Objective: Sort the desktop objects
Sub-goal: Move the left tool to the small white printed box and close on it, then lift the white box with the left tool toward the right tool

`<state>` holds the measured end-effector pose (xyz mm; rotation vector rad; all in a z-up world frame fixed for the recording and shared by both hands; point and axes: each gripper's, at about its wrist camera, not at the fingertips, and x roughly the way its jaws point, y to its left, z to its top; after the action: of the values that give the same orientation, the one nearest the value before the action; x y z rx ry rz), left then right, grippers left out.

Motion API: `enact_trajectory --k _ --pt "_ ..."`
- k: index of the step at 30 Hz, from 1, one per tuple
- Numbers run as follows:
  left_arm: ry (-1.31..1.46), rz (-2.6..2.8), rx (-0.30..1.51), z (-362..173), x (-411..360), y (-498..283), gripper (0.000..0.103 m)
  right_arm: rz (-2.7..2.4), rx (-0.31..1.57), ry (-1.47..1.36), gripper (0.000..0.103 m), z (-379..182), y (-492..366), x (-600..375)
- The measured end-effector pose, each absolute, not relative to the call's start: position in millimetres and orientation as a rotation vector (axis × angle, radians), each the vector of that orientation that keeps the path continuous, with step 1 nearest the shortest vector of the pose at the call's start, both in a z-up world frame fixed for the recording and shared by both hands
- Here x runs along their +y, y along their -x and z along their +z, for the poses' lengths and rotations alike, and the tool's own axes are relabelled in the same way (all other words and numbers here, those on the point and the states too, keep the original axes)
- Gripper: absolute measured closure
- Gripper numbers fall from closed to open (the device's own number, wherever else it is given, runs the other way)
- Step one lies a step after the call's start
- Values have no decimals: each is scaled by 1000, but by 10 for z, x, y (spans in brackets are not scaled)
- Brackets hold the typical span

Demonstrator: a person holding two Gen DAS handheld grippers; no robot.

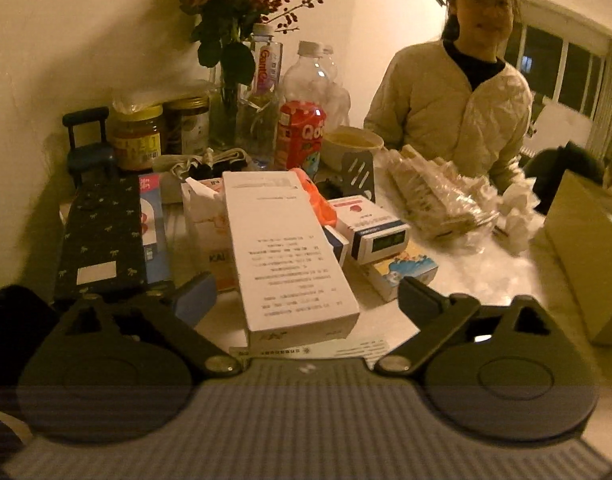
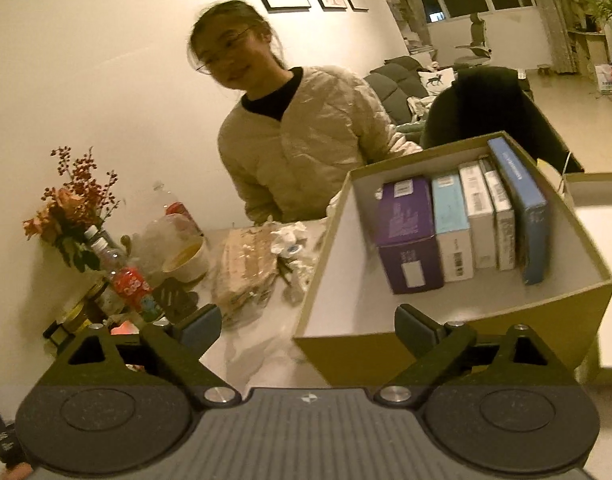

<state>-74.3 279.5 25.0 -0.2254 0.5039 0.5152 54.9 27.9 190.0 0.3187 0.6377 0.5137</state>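
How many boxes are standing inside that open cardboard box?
5, in one row inside the cardboard box: purple box, light blue box, two white boxes, dark blue box.

A long box (image 1: 290, 248) lies between the left gripper's (image 1: 307, 294) fingers, atop smaller boxes. Ahead and right of the right gripper (image 2: 307, 326), an open carton (image 2: 457, 312) holds five upright boxes.
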Motion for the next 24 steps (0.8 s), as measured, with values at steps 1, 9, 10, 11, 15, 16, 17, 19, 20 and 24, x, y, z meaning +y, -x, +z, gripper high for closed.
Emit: enact_trajectory --k 1,9,10,11,15,16,17,19,20,24 --pt "219 520 505 230 2785 728 10 523 641 -323 8 1875 -528 304" --pt "218 586 511 99 2847 659 29 585 686 -386 8 1638 -438 487" --pt "218 588 511 86 2852 656 33 587 691 -398 8 1613 -436 500" --pt "219 590 511 75 2854 655 33 588 696 -410 8 1589 -438 508" --pt "231 598 479 71 2863 704 39 601 716 -442 8 1510 -429 553" --pt "239 597 468 78 2871 723 39 604 717 -449 8 1495 -423 562" --pt "242 596 455 91 2876 744 39 606 717 -459 8 1483 -417 564" --pt "248 587 430 122 2878 782 40 612 718 -485 8 1461 -408 571" --pt "261 572 418 142 2880 802 40 617 720 -498 8 1449 -401 578" --pt "310 493 397 207 2851 842 40 651 739 -540 8 1382 -365 648"
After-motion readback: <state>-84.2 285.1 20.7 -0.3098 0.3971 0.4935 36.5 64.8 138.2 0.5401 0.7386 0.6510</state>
